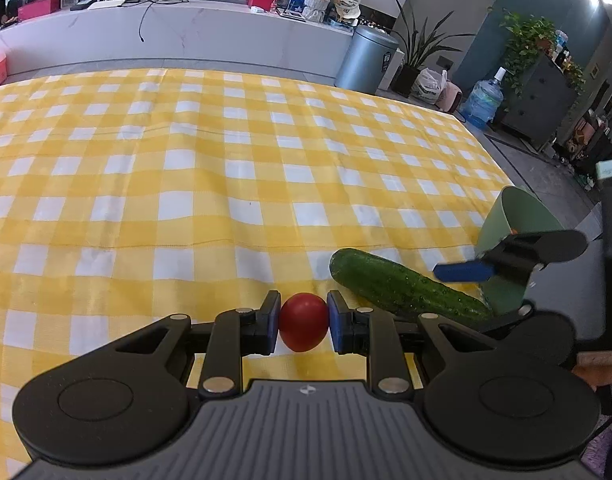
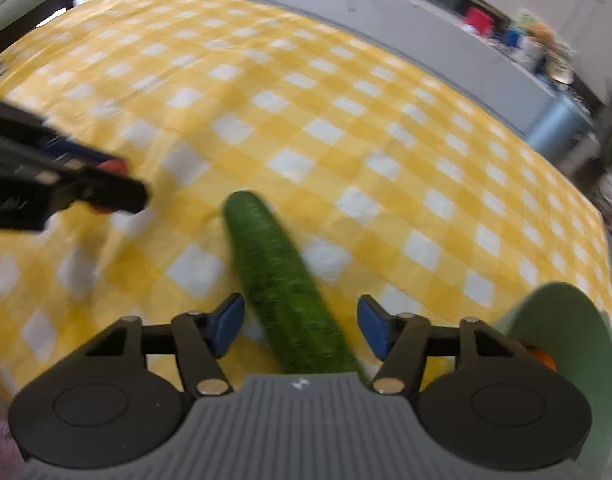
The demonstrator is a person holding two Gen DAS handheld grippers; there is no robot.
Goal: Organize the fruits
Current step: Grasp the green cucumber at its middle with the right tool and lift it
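My left gripper [image 1: 304, 322] is shut on a red tomato [image 1: 304, 322], its blue pads against both sides, just above the yellow checked tablecloth [image 1: 226, 160]. A green cucumber [image 1: 405, 286] lies on the cloth just to its right. In the right wrist view the cucumber [image 2: 282, 284] lies between the fingers of my open right gripper [image 2: 300, 326], not touched by the pads. A green bowl [image 1: 513, 232] stands at the right table edge; it also shows in the right wrist view [image 2: 565, 332] with something orange [image 2: 541, 356] inside. The left gripper shows blurred at left [image 2: 66, 188].
The table's right edge drops to the floor near the bowl. A grey bin [image 1: 365, 60], plants, a water bottle [image 1: 483, 98] and a dark cabinet stand beyond the table. A white counter with boxes runs along the back.
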